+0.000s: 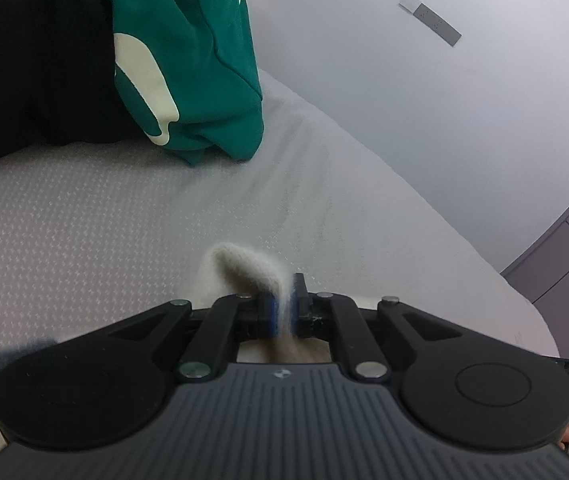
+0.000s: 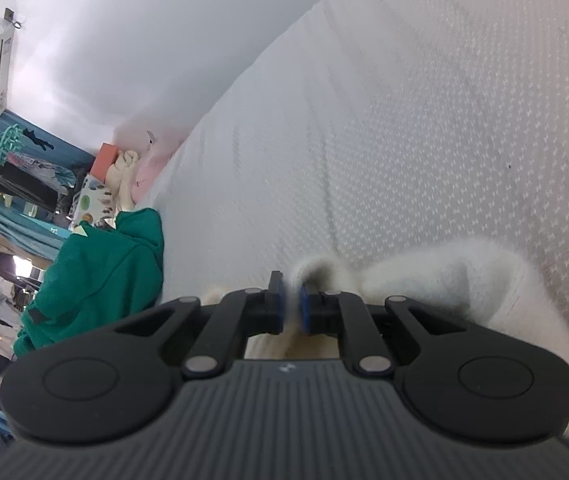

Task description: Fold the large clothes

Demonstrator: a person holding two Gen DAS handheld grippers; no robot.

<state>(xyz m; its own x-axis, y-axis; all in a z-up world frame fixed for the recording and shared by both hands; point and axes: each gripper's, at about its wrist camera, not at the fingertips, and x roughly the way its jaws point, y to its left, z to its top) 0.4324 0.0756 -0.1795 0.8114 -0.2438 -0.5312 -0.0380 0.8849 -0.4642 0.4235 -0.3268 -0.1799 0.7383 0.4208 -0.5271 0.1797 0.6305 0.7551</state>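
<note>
Clamped in my left gripper (image 1: 283, 306) is a fold of the fuzzy white garment (image 1: 244, 270); my right gripper (image 2: 291, 304) pinches another edge. Both point out over the mattress (image 1: 84, 220), cloth trailing beneath, green hoodie (image 1: 188, 60) well ahead.

A: State the colour of the fuzzy garment (image 1: 244, 268).

B: Cream-white, no pattern. In the right wrist view the same garment (image 2: 464, 280) reads whiter.

A: The mattress cover (image 1: 124, 216)?

B: Pale grey-white, with a fine repeating pattern of small white marks. The pattern shows again in the right wrist view (image 2: 444, 140).

A: The hoodie (image 1: 204, 60)?

B: Deep green with a cream printed shape. From the other side (image 2: 100, 264), plain green.

A: The left gripper (image 1: 282, 312) and right gripper (image 2: 292, 308)?

B: Black arms, blue pads, dark grey ribbed housing.

A: The wall (image 1: 404, 80)?

B: Plain white, with one grey strip (image 1: 430, 24).
</note>
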